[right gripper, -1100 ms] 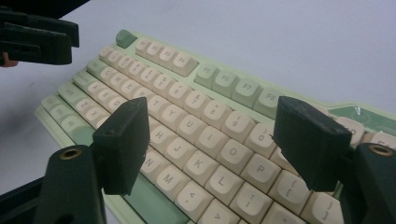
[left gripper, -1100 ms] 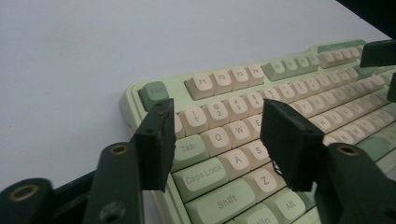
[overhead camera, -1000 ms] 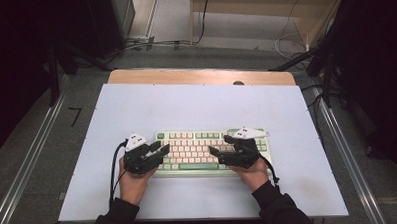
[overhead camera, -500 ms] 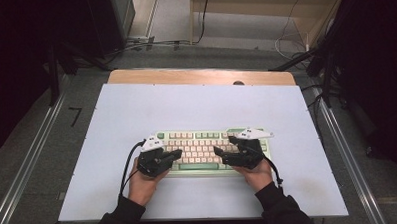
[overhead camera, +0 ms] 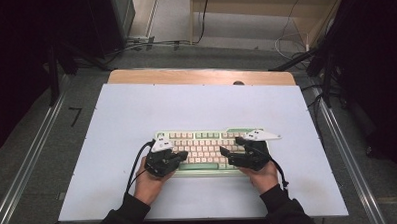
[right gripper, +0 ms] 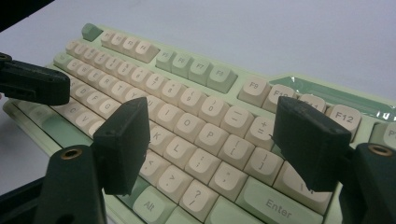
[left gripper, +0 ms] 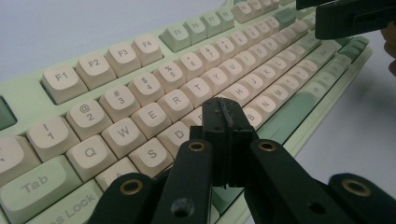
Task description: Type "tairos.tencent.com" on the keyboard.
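Note:
A pale green keyboard (overhead camera: 207, 140) with cream keys lies on the white mat near the front. My left gripper (overhead camera: 182, 155) hovers low over its left half. In the left gripper view the jaws (left gripper: 225, 122) are pressed together with nothing between them, tip just above the keys (left gripper: 140, 88) around F and G. My right gripper (overhead camera: 229, 145) is over the right half. Its jaws (right gripper: 217, 140) stand wide apart and empty above the letter and punctuation keys (right gripper: 187, 93). Each gripper view shows the other gripper farther off: the right gripper (left gripper: 350, 16) and the left gripper (right gripper: 32, 84).
The white mat (overhead camera: 136, 109) covers a wooden table whose bare strip (overhead camera: 195, 76) shows at the back. Metal rails (overhead camera: 28, 168) run along both sides. Cables (overhead camera: 149, 43) lie on the floor beyond the table. A cable trails from each gripper toward the front edge.
My left hand has moved right, from the keyboard's left end to over its left keys. The right hand has stayed where it was.

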The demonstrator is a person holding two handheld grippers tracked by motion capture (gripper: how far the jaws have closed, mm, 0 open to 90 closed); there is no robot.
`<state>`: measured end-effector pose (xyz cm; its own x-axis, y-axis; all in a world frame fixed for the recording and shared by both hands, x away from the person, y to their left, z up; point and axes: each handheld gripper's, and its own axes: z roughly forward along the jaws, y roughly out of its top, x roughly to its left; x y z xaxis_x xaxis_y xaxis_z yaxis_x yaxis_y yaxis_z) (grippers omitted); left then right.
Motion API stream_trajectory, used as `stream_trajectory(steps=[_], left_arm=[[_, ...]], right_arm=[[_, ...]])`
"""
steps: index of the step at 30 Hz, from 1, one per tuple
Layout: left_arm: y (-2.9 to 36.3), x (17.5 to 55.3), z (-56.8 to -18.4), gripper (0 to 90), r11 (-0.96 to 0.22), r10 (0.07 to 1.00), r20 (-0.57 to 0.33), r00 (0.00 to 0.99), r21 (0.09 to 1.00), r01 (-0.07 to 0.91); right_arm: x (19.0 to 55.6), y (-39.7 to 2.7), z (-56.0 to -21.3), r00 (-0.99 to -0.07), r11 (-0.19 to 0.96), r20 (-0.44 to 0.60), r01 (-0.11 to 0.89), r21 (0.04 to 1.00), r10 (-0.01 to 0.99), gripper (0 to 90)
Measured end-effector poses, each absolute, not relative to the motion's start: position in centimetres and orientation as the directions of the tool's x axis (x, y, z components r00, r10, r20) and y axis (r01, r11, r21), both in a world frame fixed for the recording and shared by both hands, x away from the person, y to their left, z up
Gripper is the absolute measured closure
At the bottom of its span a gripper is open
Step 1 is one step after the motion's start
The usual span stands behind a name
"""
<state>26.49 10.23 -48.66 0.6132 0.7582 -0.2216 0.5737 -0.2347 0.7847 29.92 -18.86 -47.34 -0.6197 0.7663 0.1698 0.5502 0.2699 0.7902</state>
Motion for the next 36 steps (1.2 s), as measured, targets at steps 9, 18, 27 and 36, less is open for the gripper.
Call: stream_trajectory(steps=[9,18,27,36], left_arm=[[9.89,26.6,-48.93,90.0,-0.265,0.76,-0.205,0.617,0.768,0.582],[9.78,26.64,-49.07,90.0,-0.275,0.761,-0.201,0.617,0.762,0.587],[9.77,26.65,-49.14,90.0,-0.276,0.76,-0.203,0.618,0.759,0.589],[9.93,26.76,-49.18,90.0,-0.266,0.753,-0.221,0.62,0.759,0.594]], right_arm=[[29.77,-18.8,-47.45,-0.621,0.275,0.167,0.551,0.788,0.766,26.0],[29.77,-18.83,-47.43,-0.621,0.273,0.17,0.552,0.788,0.766,26.1],[29.77,-18.83,-47.43,-0.621,0.274,0.169,0.552,0.788,0.765,26.1],[29.74,-18.81,-47.45,-0.622,0.277,0.166,0.551,0.787,0.765,26.2]])
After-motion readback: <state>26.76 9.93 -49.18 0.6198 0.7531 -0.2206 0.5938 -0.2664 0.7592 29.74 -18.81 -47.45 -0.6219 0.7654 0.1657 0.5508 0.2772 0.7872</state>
